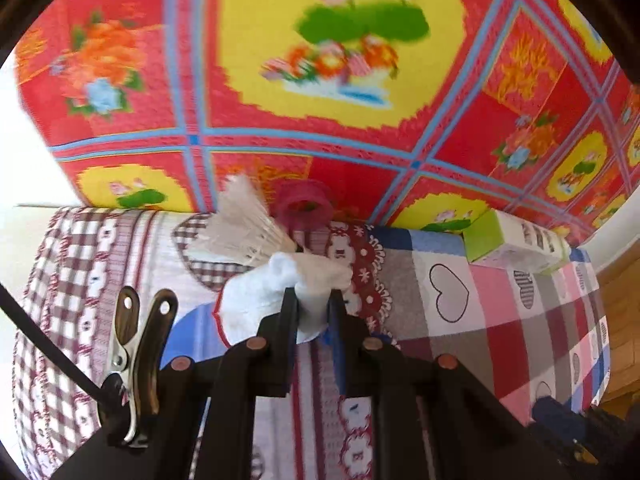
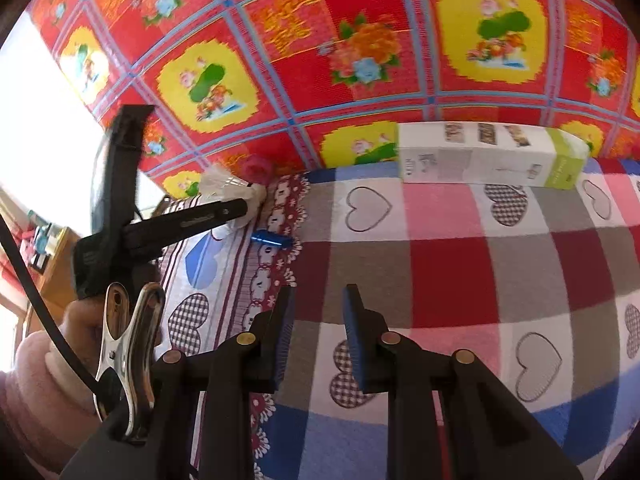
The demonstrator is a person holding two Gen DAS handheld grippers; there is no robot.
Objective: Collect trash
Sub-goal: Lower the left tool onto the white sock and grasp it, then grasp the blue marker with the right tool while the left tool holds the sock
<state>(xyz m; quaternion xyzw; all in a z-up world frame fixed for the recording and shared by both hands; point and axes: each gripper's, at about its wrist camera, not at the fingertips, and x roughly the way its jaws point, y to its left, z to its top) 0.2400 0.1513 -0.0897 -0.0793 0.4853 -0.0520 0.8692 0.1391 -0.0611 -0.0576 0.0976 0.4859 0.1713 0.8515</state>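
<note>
Black linkage bars with copper-coloured rivets fill the bottom of both wrist views, beside a shiny metal spring clamp (image 1: 138, 364) with a black cable. From them, the left gripper (image 1: 314, 304) has its blue-padded jaws pinched tight on a crumpled white tissue (image 1: 280, 284), held just above the patchwork bedcover (image 1: 500, 312) of red, grey, pink and blue squares with outlined and checked hearts. Just beyond the tissue lie a white feather shuttlecock (image 1: 244, 224) and a pink translucent tape roll (image 1: 304, 204), both blurred, at the foot of a red sheet (image 1: 360, 120) crossed by blue lines, with yellow flower panels. The right gripper (image 2: 318, 324) hangs over the cover with its jaws standing apart and nothing between them. A small blue metallic capsule-shaped object (image 2: 272, 238) lies on the cover; what it is cannot be made out. A long white carton with a green end (image 2: 488, 156) rests against the red sheet. Bright glare washes out the left edge, and a pink sleeve (image 2: 40, 384) is cut off there.
</note>
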